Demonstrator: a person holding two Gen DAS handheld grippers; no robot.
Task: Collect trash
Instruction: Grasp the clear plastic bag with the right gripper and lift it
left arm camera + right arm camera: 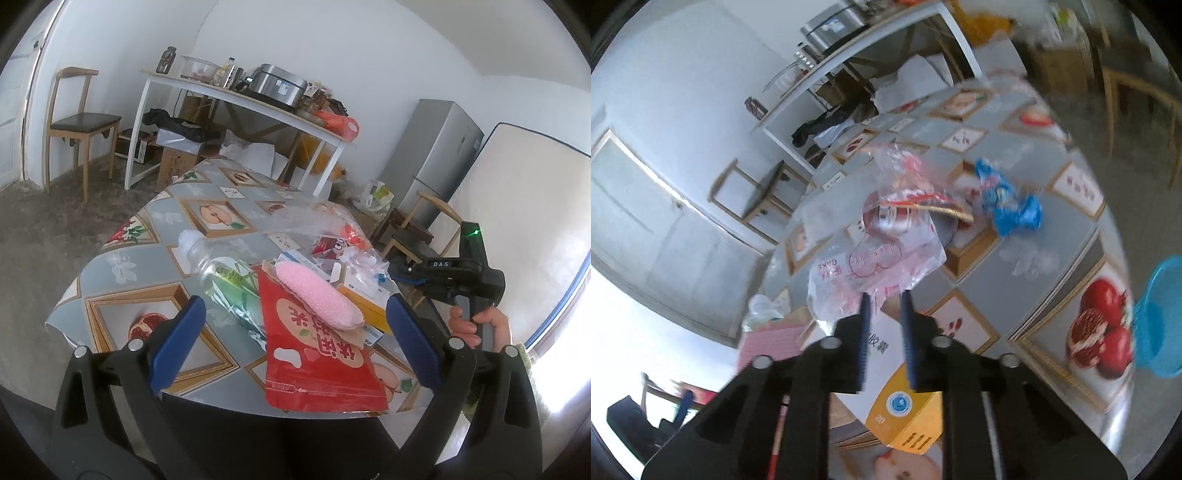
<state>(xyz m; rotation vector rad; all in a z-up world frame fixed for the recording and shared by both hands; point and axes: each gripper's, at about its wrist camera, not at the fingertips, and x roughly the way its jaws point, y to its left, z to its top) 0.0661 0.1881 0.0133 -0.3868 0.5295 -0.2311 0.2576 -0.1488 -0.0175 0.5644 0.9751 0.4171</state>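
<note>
My left gripper (pixel 295 314) is open and empty, its blue pads either side of a red snack pouch (pixel 317 365) at the table's near edge. A pink sponge (pixel 319 295) lies on the pouch. A clear plastic bottle (pixel 218 273) lies to their left. My right gripper (pixel 884 299) is nearly shut on a clear plastic bag with red print (pixel 882 254), held above the table. The right gripper's body (pixel 461 273) shows at the right of the left wrist view, with the bag (pixel 306 218) stretching from it. A crumpled blue wrapper (pixel 1008 203) lies further on the table.
A white and yellow box (pixel 897 398) lies below the right gripper, also in the left wrist view (pixel 365 299). A blue plastic bowl (pixel 1160 317) sits at the table's right edge. A round tin (pixel 905 218) lies under the bag. Chairs (pixel 77 125), a white side table (pixel 236 96) and a fridge (pixel 436 155) surround the table.
</note>
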